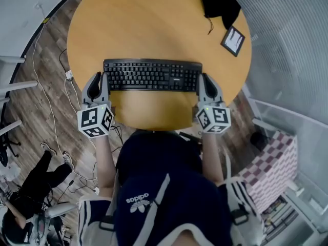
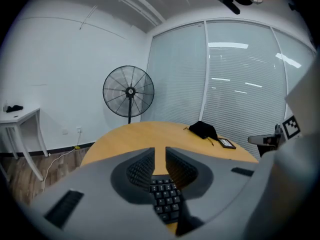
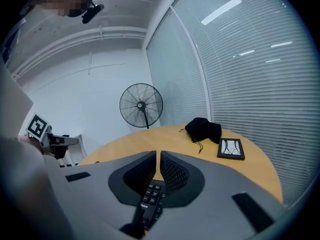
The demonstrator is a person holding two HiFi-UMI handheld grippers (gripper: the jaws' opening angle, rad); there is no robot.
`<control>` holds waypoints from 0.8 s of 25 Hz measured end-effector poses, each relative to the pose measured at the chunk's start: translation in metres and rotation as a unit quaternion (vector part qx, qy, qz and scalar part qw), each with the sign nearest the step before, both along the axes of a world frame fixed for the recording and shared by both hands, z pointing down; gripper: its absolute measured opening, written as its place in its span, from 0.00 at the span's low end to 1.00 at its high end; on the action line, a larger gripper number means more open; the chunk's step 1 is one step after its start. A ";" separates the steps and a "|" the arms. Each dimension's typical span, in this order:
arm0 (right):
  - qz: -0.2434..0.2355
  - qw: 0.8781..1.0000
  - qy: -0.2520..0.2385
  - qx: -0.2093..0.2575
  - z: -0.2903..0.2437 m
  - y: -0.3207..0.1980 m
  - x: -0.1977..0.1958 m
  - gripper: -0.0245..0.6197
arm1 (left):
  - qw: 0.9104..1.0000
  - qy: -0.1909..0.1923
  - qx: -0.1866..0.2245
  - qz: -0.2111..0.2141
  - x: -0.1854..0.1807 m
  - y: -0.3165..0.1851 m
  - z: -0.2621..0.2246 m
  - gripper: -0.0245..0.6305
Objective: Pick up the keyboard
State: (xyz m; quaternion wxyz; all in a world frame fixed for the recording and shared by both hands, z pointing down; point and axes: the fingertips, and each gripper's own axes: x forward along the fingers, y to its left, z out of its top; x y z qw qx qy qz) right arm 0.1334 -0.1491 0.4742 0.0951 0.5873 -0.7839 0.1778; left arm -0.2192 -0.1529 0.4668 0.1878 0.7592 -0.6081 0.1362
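A black keyboard [image 1: 152, 76] lies across the near half of a round wooden table [image 1: 154, 24]. My left gripper [image 1: 99, 77] sits at the keyboard's left end, its jaws a narrow slit apart with nothing between them. In the left gripper view the left gripper [image 2: 160, 152] hangs just above the keys [image 2: 165, 199]. My right gripper [image 1: 205, 79] sits at the keyboard's right end, shut and empty. In the right gripper view the right gripper [image 3: 158, 154] has the keyboard's end [image 3: 150, 200] showing below its closed jaws.
A black cloth pouch [image 1: 219, 4] and a small framed card [image 1: 233, 40] lie at the table's far right. A standing fan [image 2: 128, 91] is beyond the table. Cables [image 1: 51, 101] trail on the wood floor at left. A checked bag [image 1: 271, 168] stands at right.
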 end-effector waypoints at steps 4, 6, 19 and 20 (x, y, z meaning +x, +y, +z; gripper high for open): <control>0.018 1.000 0.009 -0.011 0.009 -0.010 0.016 0.05 | 0.999 0.008 -0.043 0.006 -0.005 -0.009 0.023 0.18; 0.027 0.999 0.015 -0.023 0.019 -0.014 0.023 0.07 | 0.998 0.007 -0.061 0.008 -0.008 -0.014 0.034 0.20; 0.049 0.989 -0.040 -0.136 0.096 -0.033 0.041 0.30 | 0.983 0.050 -0.178 -0.004 -0.029 -0.042 0.117 0.34; 0.048 0.987 -0.045 -0.146 0.102 -0.035 0.041 0.30 | 0.981 0.053 -0.187 -0.004 -0.029 -0.043 0.123 0.34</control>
